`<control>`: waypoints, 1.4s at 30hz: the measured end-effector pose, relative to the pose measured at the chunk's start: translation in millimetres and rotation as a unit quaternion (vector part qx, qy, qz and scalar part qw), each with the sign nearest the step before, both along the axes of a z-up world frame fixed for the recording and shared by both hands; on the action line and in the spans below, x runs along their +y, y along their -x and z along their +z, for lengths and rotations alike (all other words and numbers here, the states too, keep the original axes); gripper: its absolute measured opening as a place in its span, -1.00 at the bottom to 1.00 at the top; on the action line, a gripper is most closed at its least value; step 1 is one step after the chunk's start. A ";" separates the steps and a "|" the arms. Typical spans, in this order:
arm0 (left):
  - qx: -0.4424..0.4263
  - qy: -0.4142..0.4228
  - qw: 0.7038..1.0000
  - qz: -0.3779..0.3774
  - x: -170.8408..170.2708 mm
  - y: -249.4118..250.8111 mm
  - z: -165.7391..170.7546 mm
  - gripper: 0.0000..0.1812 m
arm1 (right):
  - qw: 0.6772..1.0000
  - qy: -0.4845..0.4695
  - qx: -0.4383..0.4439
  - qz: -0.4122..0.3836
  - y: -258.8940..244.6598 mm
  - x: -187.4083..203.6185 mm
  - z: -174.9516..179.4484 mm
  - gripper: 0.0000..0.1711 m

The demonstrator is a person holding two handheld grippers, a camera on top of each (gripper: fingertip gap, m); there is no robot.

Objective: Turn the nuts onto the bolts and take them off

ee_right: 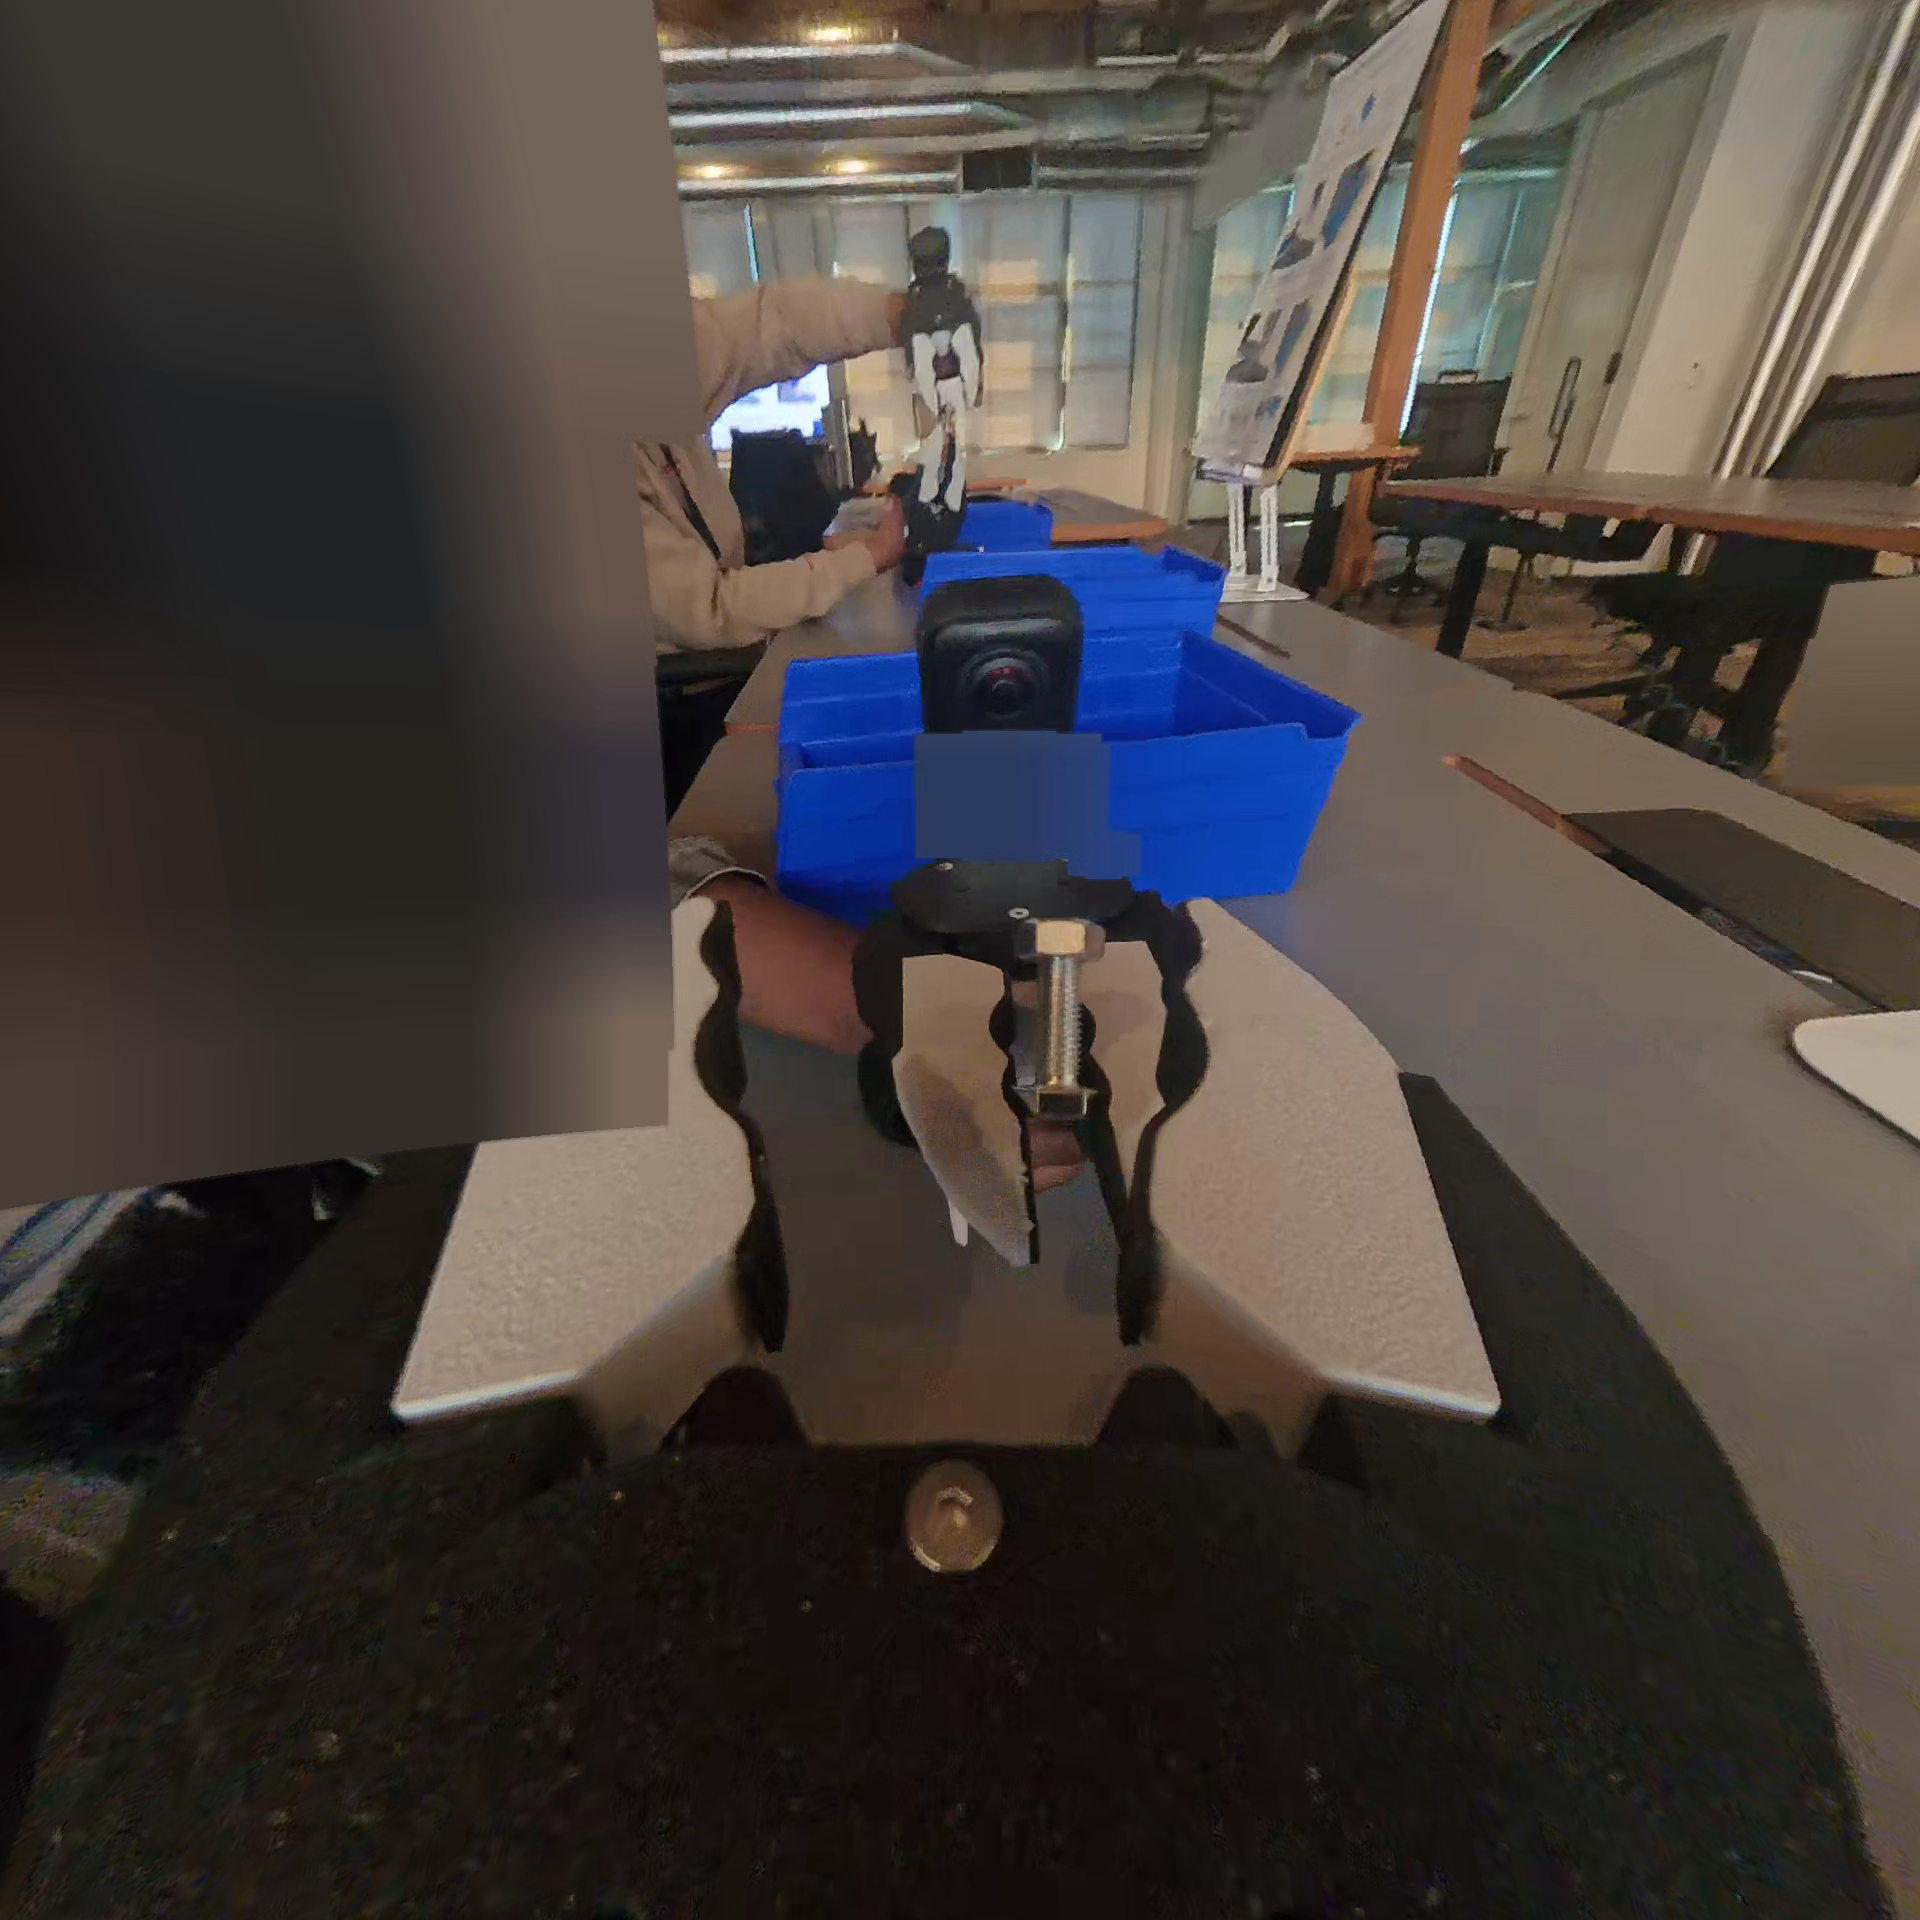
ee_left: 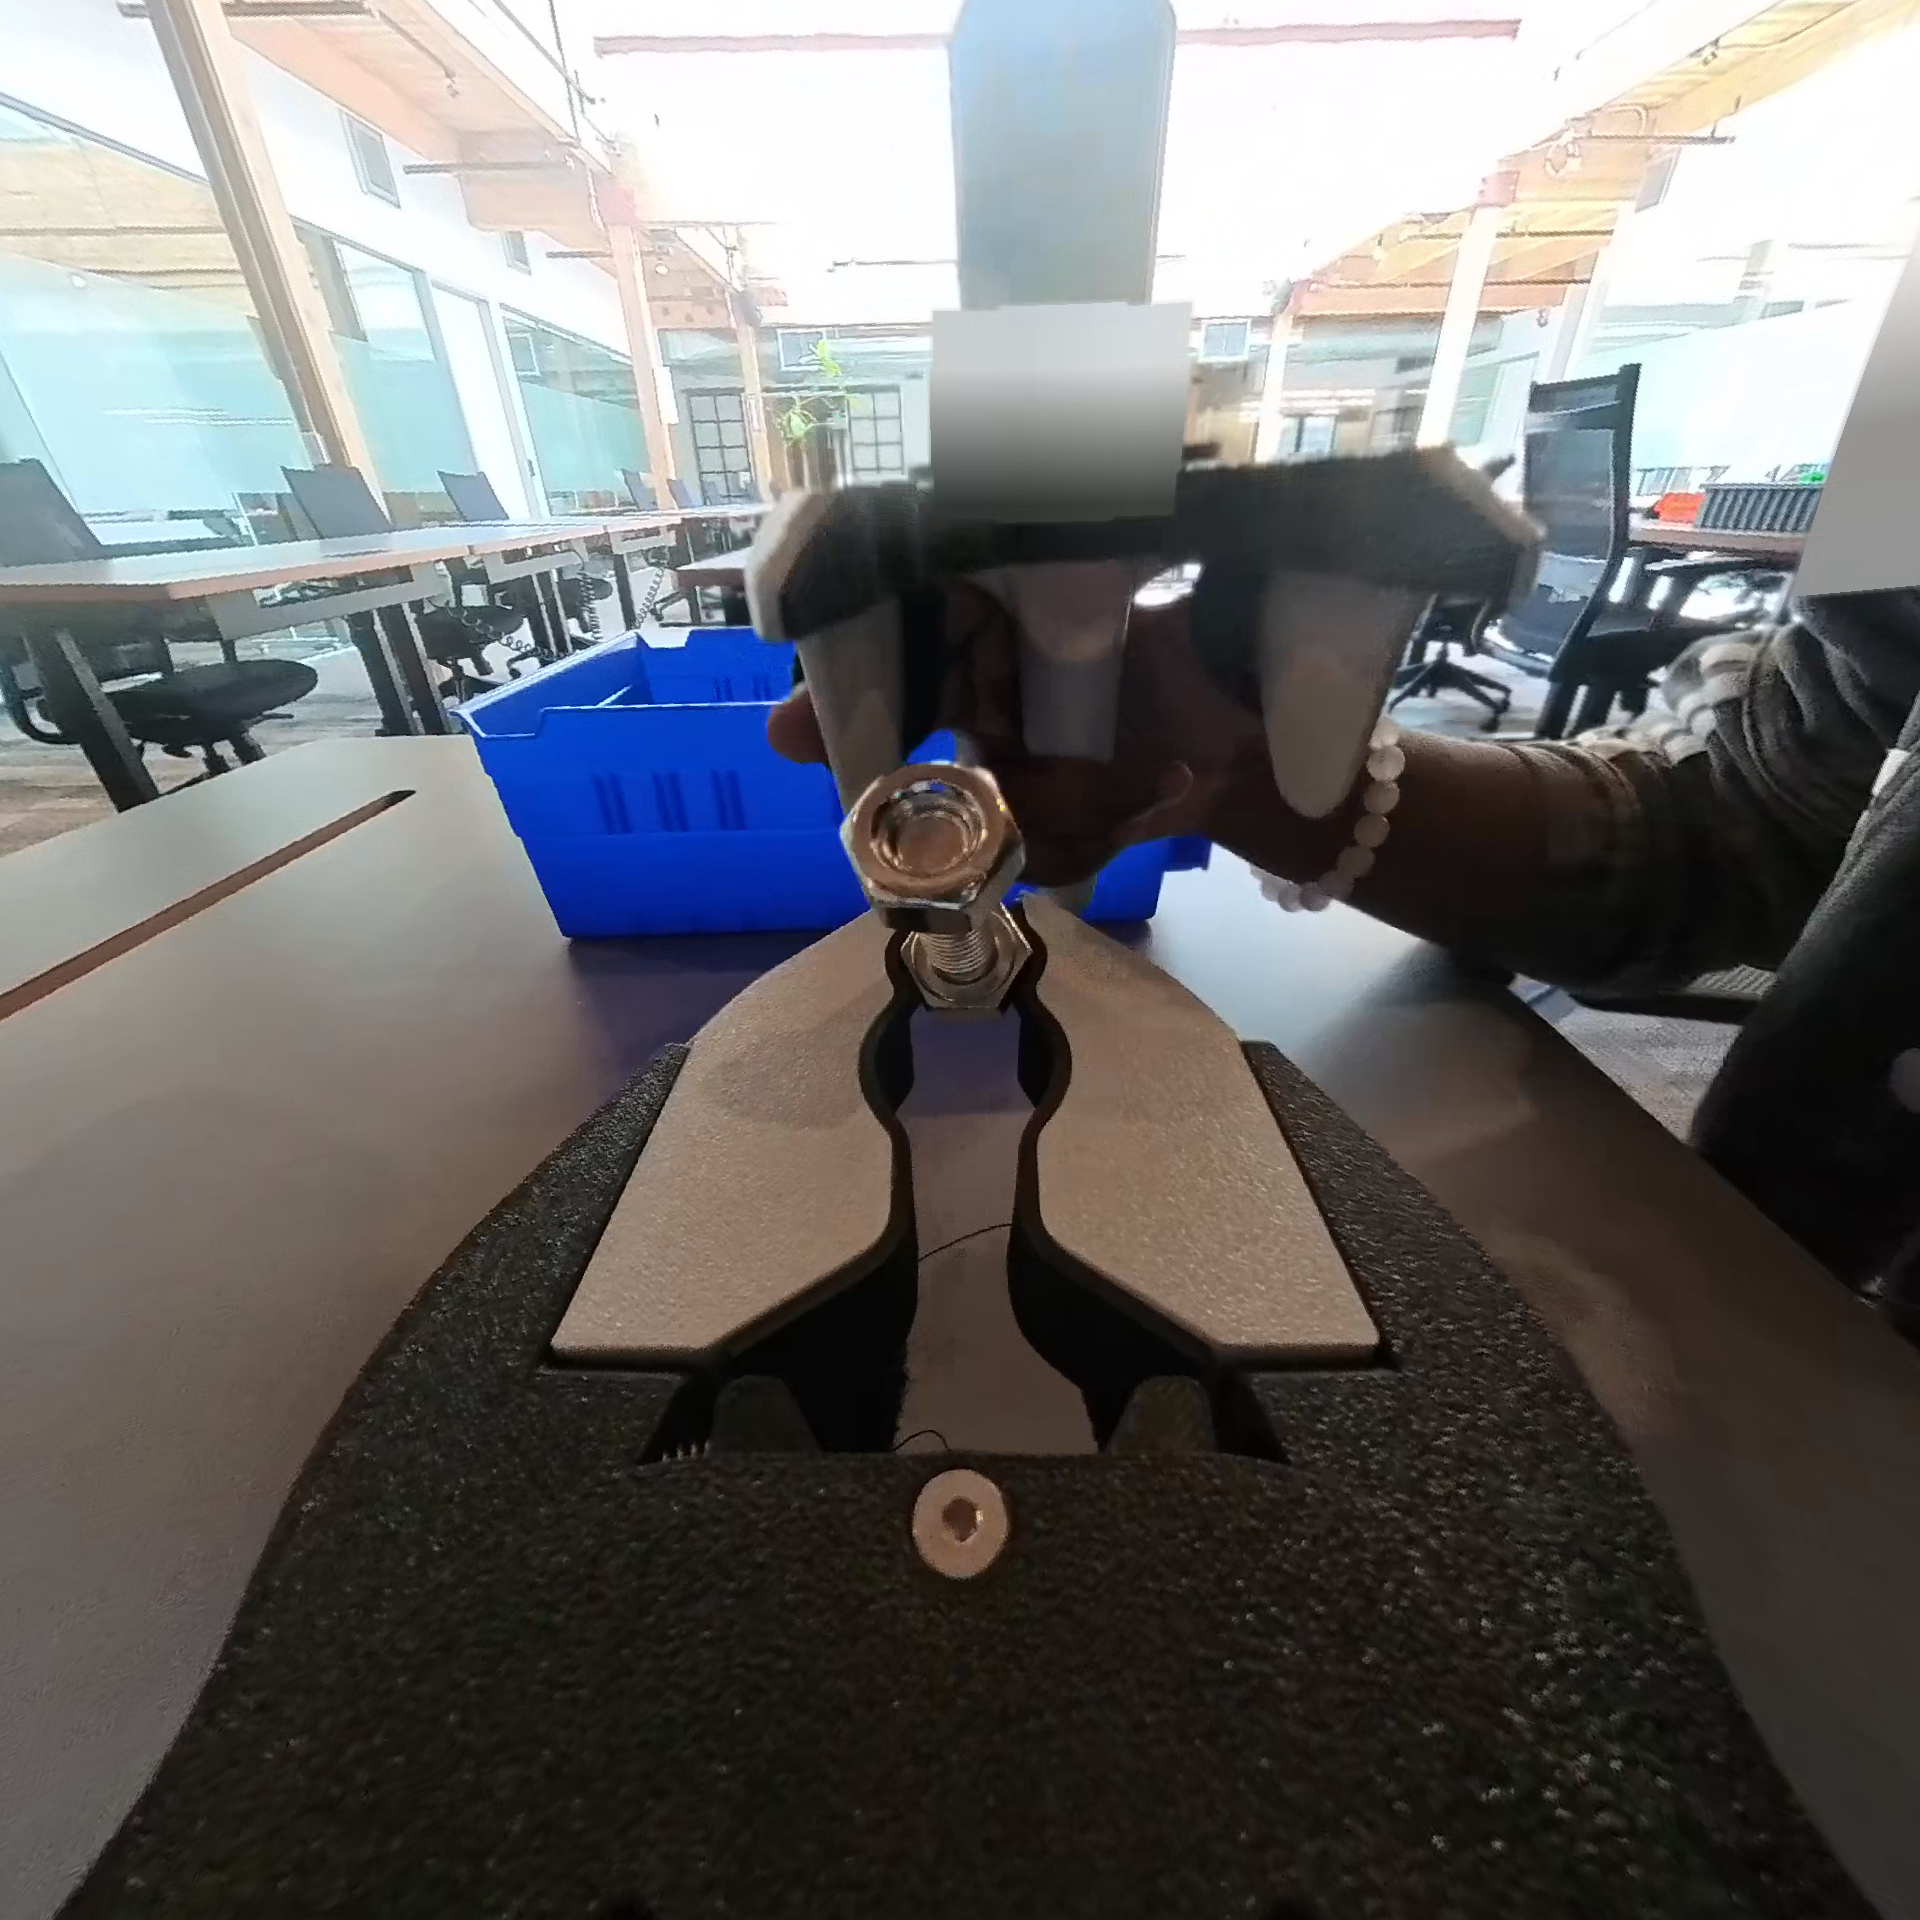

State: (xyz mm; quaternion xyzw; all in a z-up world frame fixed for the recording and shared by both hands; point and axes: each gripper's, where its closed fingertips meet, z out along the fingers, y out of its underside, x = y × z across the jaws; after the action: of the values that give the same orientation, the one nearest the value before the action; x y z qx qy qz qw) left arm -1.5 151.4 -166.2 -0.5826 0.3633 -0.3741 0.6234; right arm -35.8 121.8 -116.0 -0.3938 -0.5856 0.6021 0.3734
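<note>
My left gripper (ee_left: 961,940) is shut on the lower hex end of a silver bolt (ee_left: 961,951) and holds it above the table. A silver nut (ee_left: 930,844) sits at the bolt's free end. My right gripper (ee_left: 1091,790) hangs open just beyond that nut, its one finger (ee_left: 852,686) close behind it; I cannot tell if they touch. In the right wrist view the bolt (ee_right: 1058,1013) stands upright in the left gripper (ee_right: 1049,1117), with the nut (ee_right: 1058,940) on top. The right gripper (ee_right: 951,925) is wide open and empty around them.
A blue plastic bin (ee_left: 665,810) stands on the dark table (ee_left: 260,1039) just behind the grippers; it also shows in the right wrist view (ee_right: 1226,810). More blue bins and another person with grippers (ee_right: 940,343) are farther back. A black mat (ee_right: 1766,883) lies at the right.
</note>
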 end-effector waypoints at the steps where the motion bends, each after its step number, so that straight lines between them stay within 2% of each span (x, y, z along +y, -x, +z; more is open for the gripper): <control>1: 0.001 -0.001 1.000 0.004 0.0 0.6 0.1 -0.83 | 1.000 0.008 0.004 -0.003 1.1 0.1 -3.0 -0.09; 4: 0.014 0.012 1.000 0.021 5.5 1.4 -4.3 -0.83 | 1.000 0.014 -0.012 -0.011 7.8 1.4 -13.0 -0.11; 6: 0.046 0.020 0.998 0.024 5.2 -0.2 -11.8 -0.83 | 0.998 -0.009 -0.056 -0.037 11.5 9.3 -21.2 -0.17; 9: 0.067 0.034 0.997 0.026 6.4 1.6 -18.0 -0.83 | 0.992 -0.062 -0.091 -0.056 10.6 19.4 -23.0 -0.48; 11: 0.065 0.032 0.997 0.016 4.6 0.5 -17.4 -0.83 | 0.991 -0.085 -0.089 -0.046 12.4 17.6 -15.3 -0.59; 14: 0.069 0.033 0.997 0.022 6.2 1.1 -18.5 -0.83 | 0.977 -0.106 -0.178 -0.057 17.3 18.8 -36.7 -0.42; 16: 0.074 0.033 0.997 0.021 6.1 0.3 -19.6 -0.83 | 0.967 -0.125 -0.205 -0.083 23.4 21.6 -48.8 -0.40; 17: 0.077 0.033 0.996 0.020 5.7 -0.1 -20.5 -0.83 | 0.966 -0.135 -0.204 -0.087 27.0 20.6 -49.6 -0.44; 18: 0.080 0.034 0.996 0.020 5.8 -1.2 -21.0 -0.83 | 0.967 -0.141 -0.193 -0.086 30.7 18.0 -46.9 -0.53; 19: 0.083 0.035 0.996 0.019 5.7 -1.8 -21.8 -0.83 | 0.969 -0.145 -0.180 -0.086 33.6 15.7 -42.9 -0.71; 20: 0.083 0.033 0.996 0.020 5.3 -2.3 -21.5 -0.83 | 0.969 -0.148 -0.173 -0.092 34.8 15.8 -40.6 -0.77; 22: 0.074 0.032 0.996 0.022 5.6 -0.3 -19.3 -0.83 | 0.972 -0.142 -0.155 -0.102 34.6 17.4 -35.8 -0.77; 28: 0.008 0.027 1.000 0.013 4.2 6.2 -5.3 -0.83 | 0.988 -0.039 -0.060 -0.138 27.4 26.2 -17.2 -0.77; 33: 0.002 0.029 1.000 -0.003 -0.1 5.4 -4.2 -0.83 | 0.989 -0.036 -0.051 -0.133 31.6 22.3 -15.7 -0.77; 34: 0.001 0.027 1.000 -0.011 -2.2 5.7 -3.0 -0.83 | 0.989 -0.041 -0.055 -0.128 32.2 19.6 -15.8 -0.73; 36: -0.005 0.029 0.998 -0.048 -6.4 5.2 -1.7 -0.83 | 0.991 -0.034 -0.067 -0.114 31.6 14.5 -15.7 -0.24; 38: -0.029 0.038 0.993 -0.108 -15.1 8.7 1.7 -0.83 | 0.993 -0.009 -0.071 -0.093 26.3 7.5 -14.6 0.00; 42: -0.046 0.051 0.978 -0.199 -12.3 13.0 3.6 -0.83 | 0.990 -0.007 -0.034 -0.135 14.2 5.2 -17.9 0.10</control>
State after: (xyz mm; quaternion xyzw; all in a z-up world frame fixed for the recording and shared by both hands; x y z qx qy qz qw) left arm -14.5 139.0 -162.6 -0.5116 0.4238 -0.5349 0.5220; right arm -50.0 127.0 -133.8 -0.4865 -0.5442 0.5282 0.4337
